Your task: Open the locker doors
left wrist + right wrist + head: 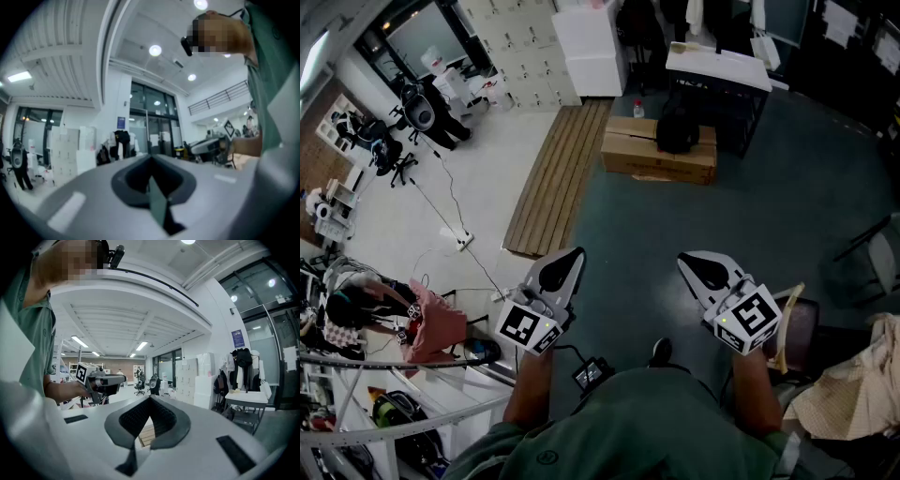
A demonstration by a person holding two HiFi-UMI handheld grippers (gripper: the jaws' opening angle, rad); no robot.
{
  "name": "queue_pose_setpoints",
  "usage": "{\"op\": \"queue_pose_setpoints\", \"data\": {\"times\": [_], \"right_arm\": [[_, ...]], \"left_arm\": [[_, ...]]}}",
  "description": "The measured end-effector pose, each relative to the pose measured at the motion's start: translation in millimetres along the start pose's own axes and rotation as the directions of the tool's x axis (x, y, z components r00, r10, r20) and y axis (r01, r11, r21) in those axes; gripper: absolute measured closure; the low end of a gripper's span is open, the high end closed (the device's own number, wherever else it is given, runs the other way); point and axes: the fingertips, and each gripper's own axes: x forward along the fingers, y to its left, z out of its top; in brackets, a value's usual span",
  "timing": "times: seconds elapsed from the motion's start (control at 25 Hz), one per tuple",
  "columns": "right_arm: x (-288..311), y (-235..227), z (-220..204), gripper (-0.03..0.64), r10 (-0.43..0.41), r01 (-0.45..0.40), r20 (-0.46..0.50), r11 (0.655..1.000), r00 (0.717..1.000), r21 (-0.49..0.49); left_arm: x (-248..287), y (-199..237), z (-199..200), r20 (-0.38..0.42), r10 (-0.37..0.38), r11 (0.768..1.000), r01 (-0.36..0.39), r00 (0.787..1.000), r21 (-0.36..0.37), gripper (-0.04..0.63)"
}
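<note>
A bank of white lockers stands far off at the top of the head view, all doors closed as far as I can tell. It shows again as the small white lockers in the left gripper view and the lockers in the right gripper view. My left gripper and right gripper are held side by side in front of the person's body, well away from the lockers. The left gripper has its jaws together with nothing between them. The right gripper is likewise shut and empty.
A slatted wooden bench lies on the floor toward the lockers. Beside it is a cardboard box with a black bag on it, then a black crate table. Cables and a power strip lie left, a chair right.
</note>
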Motion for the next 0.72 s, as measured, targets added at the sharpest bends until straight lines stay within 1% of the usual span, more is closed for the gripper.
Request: {"op": "queue_pose_setpoints", "data": {"times": [0.36, 0.48, 0.56, 0.64, 0.72], "right_arm": [[18, -37, -1, 0.614, 0.026, -0.026, -0.006, 1.000, 1.000, 0.007], [29, -48, 0, 0.614, 0.041, -0.041, 0.005, 0.999, 0.999, 0.004], [38, -52, -1, 0.614, 0.045, -0.045, 0.018, 0.999, 0.999, 0.020], [50, -54, 1, 0.614, 0.048, -0.049, 0.032, 0.998, 0.998, 0.042], [67, -58, 4, 0.612, 0.049, -0.051, 0.033, 0.998, 0.998, 0.042]], "left_arm": [[27, 24, -6, -0.031, 0.036, 0.999, -0.036, 0.999, 0.010, 0.595], [32, 34, -7, -0.032, 0.053, 0.998, -0.053, 0.998, 0.024, 0.595], [32, 41, -11, -0.040, 0.061, 0.998, -0.060, 0.997, 0.026, 0.595], [29, 53, -13, -0.046, 0.064, 0.998, -0.063, 0.997, 0.032, 0.595], [28, 74, -12, -0.045, 0.073, 0.997, -0.072, 0.996, 0.042, 0.595]]}}
